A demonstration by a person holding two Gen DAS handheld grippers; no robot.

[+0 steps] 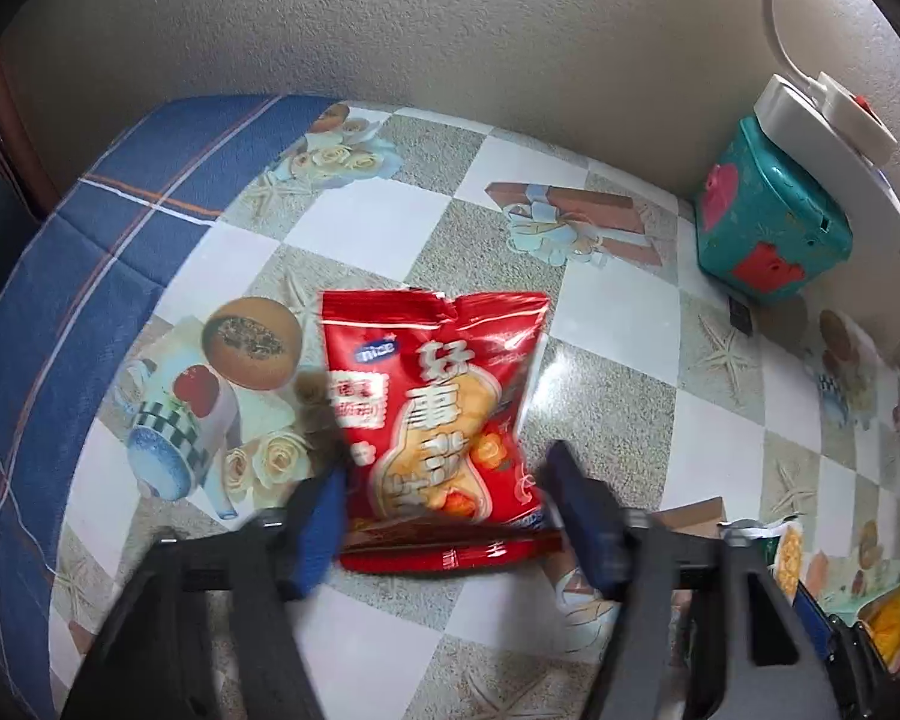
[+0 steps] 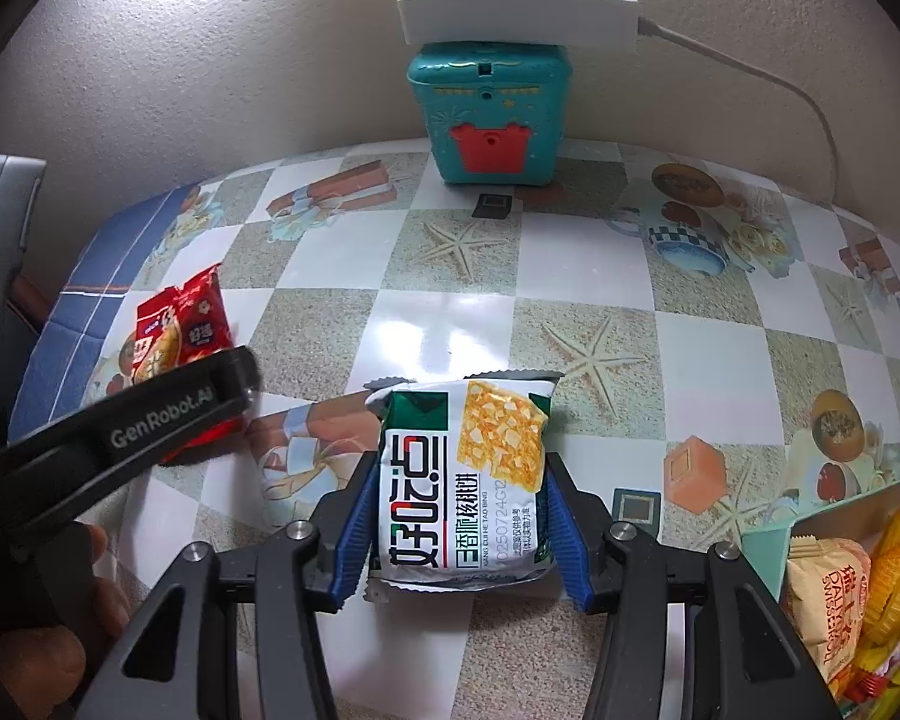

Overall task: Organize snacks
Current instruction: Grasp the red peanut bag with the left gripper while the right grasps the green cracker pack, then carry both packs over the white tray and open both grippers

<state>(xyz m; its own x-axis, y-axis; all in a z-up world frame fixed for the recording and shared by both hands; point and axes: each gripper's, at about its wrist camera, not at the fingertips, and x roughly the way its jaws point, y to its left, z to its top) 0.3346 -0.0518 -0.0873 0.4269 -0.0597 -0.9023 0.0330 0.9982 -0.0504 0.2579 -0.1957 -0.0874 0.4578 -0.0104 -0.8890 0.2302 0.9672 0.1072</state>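
Fingers (image 1: 576,516) flanking red packet (image 1: 435,420), bare tablecloth (image 1: 618,312) beyond

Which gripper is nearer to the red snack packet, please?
Left. The left gripper straddles the red snack packet, fingers at its sides; the right gripper is apart from it, clamped on the green-and-white biscuit packet.

Checkered tablecloth (image 2: 582,276) with starfish and gift-box prints. Teal toy box (image 2: 486,120) parked at 12 against the wall, tiny black chip (image 2: 491,204) just in front. Red snack bag (image 1: 438,420) lying flat at 9, box of snacks (image 2: 858,606) down at 4.
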